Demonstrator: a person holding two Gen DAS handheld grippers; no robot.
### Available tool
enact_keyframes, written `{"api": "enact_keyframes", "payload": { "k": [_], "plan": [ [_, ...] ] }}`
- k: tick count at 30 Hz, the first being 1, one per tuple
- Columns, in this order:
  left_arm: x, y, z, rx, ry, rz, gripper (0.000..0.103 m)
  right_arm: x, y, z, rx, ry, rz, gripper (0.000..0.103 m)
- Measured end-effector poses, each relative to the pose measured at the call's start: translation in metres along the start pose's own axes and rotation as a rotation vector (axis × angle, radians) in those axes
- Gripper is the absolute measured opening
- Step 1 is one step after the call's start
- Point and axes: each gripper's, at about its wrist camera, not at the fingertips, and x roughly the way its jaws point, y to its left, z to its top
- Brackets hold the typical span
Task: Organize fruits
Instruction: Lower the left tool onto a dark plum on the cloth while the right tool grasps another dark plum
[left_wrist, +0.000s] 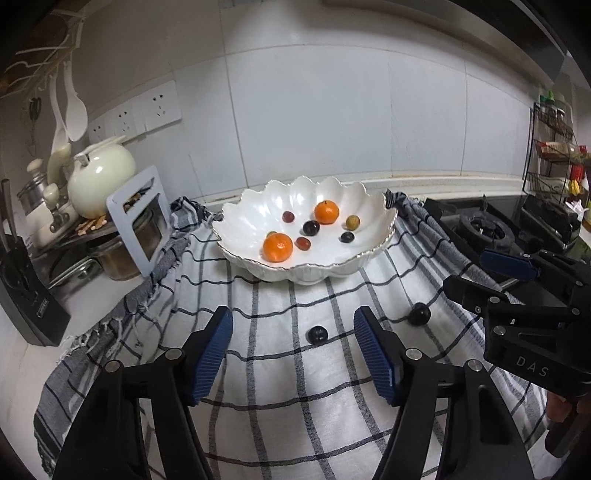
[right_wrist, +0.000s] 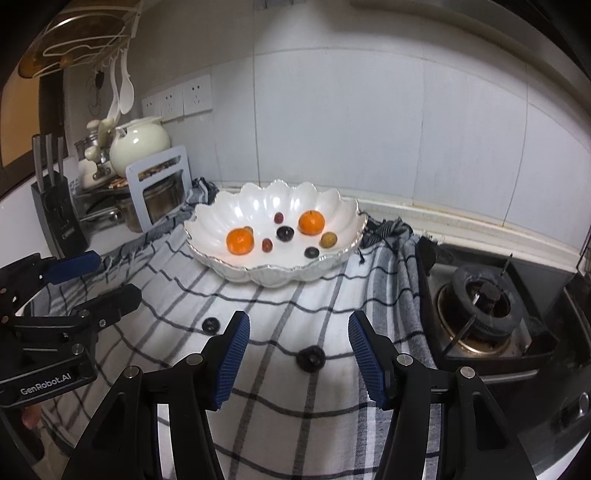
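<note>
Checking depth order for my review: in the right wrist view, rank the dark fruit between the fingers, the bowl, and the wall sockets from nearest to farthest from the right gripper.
From the right gripper:
1. Dark fruit, on the cloth between its fingers.
2. Bowl, ahead, centre.
3. Wall sockets, far left on the wall.

A small brownish fruit in the bowl is mostly hidden behind the nearer orange; its kind cannot be told. The near edge of the checked cloth is cut off by the frame and covered by gripper bodies. The bottles on the wire rack are too small to be identified.
</note>
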Motion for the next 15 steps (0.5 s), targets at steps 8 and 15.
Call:
{"api": "enact_keyframes", "payload": {
  "k": [8,15],
  "plan": [
    [0.033,-0.006,-0.009,0.011,0.060,-0.026,0.058,0.024,-0.006,-0.010,0.015,0.057,0.006,0.057],
    [0.062,-0.010,-0.015,0.013,0.117,-0.043,0.050,0.046,-0.012,-0.018,0.034,0.113,0.015,0.056]
  ]
}}
